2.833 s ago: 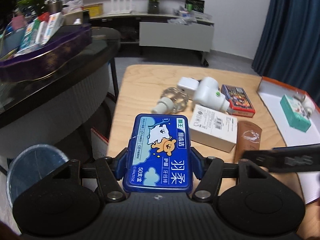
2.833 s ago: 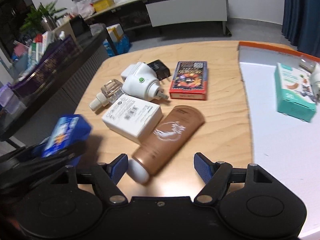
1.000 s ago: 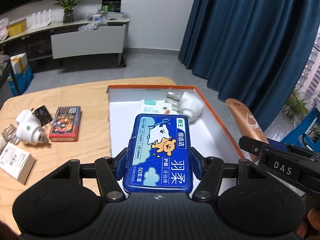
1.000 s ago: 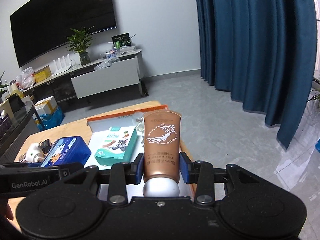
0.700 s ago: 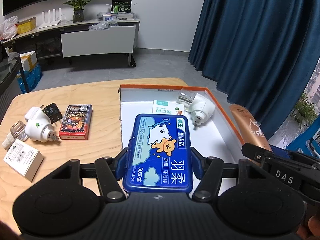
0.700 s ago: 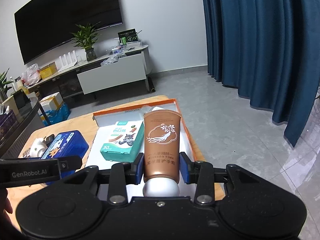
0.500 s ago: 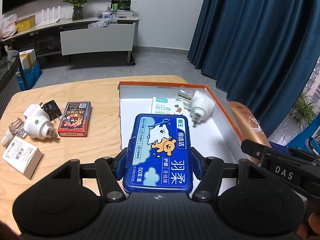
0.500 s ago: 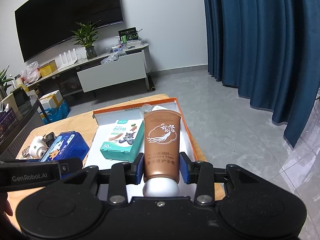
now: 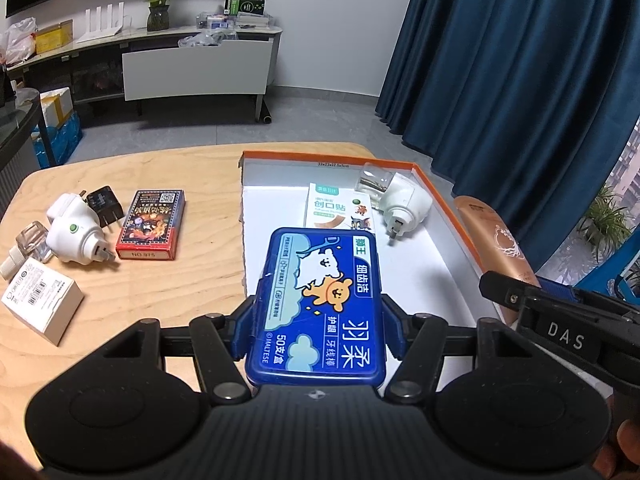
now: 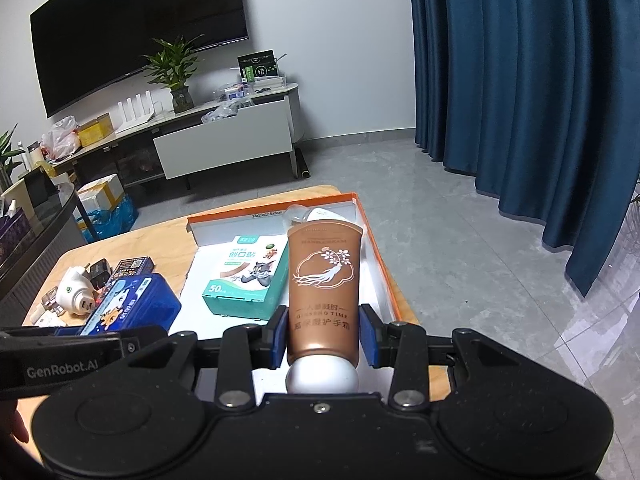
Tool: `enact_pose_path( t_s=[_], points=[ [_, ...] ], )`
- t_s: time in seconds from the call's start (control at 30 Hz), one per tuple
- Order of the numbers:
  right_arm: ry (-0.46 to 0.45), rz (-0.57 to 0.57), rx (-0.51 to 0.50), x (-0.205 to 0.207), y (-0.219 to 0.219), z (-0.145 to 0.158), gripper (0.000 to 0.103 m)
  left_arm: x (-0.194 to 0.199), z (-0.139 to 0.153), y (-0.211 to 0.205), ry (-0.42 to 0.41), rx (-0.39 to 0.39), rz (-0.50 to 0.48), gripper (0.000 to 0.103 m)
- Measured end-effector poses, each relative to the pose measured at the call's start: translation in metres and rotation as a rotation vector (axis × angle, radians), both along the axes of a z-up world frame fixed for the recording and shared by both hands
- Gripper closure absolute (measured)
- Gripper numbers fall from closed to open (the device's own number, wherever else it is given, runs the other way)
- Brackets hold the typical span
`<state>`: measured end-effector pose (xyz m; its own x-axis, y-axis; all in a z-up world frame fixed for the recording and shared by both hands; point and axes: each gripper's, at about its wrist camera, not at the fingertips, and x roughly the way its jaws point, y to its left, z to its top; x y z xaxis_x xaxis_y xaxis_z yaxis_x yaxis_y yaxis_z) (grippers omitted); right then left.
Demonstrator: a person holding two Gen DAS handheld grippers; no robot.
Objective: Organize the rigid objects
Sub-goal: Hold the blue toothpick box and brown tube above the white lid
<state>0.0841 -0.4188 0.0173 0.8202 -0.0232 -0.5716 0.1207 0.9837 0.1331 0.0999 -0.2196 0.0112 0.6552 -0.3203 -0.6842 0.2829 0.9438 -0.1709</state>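
My left gripper (image 9: 316,330) is shut on a blue floss-pick box (image 9: 320,296), held above the near left part of the orange-rimmed white tray (image 9: 444,200). My right gripper (image 10: 323,334) is shut on a brown hand-cream tube (image 10: 325,280), cap toward me, above the tray's right side (image 10: 380,264). The blue box also shows in the right wrist view (image 10: 132,304), and the tube in the left wrist view (image 9: 496,240). In the tray lie a teal-and-white plaster box (image 9: 336,208) and a white plug-in device (image 9: 404,202).
On the wooden table (image 9: 160,280) left of the tray lie a red card box (image 9: 152,224), a white plug-in device (image 9: 76,228), a black charger (image 9: 104,204), a clear bottle (image 9: 28,244) and a white carton (image 9: 40,304). Blue curtains hang to the right.
Both grippers carried their loads from the table's left side to above the tray. In the last half second the view has shifted only slightly closer over the tray.
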Motion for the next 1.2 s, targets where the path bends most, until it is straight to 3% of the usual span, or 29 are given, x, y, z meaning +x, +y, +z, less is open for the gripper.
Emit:
enact_pose_path(
  t_s=[1.2],
  points=[
    [0.023, 0.006, -0.03, 0.0033, 0.0022, -0.0005, 0.058, -0.002, -0.0028, -0.0001, -0.004, 0.013, -0.014, 0.04]
  ],
)
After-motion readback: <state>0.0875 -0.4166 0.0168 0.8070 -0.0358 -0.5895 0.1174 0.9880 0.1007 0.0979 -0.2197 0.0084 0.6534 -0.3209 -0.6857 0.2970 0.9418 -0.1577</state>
